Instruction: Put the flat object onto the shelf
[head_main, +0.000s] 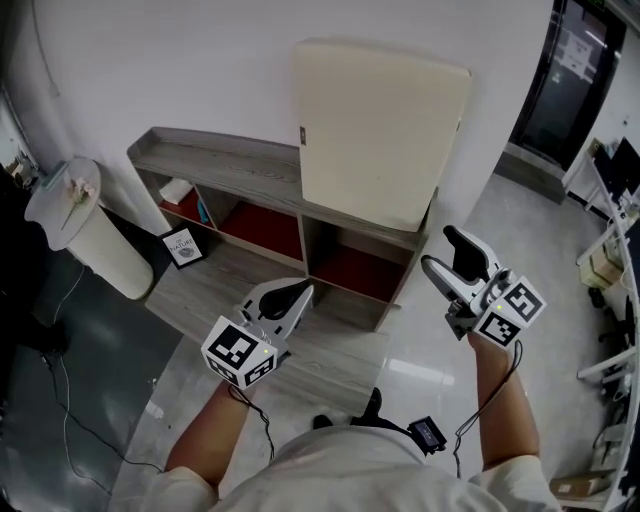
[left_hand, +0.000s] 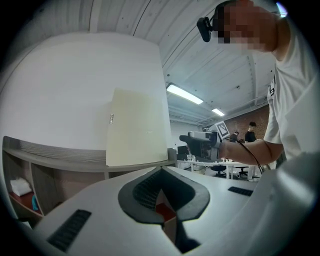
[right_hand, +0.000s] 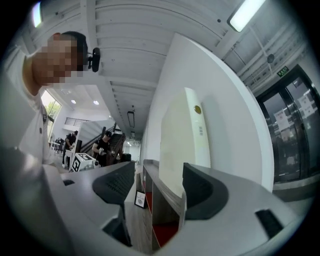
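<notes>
1. We see the cream board (head_main: 380, 135) standing upright on top of the grey shelf (head_main: 220, 165), toward its right end, with its back against the white wall.
2. The left gripper (head_main: 300, 293) hangs in front of the shelf, well apart from the board. Its jaws are closed together with nothing between them.
3. The right gripper (head_main: 442, 250) hovers off the shelf's right end, its jaws spread wide and empty.
4. We note a white bin (head_main: 85, 235) left of the shelf and a small framed sign (head_main: 183, 246) on the floor by its left end.
</notes>
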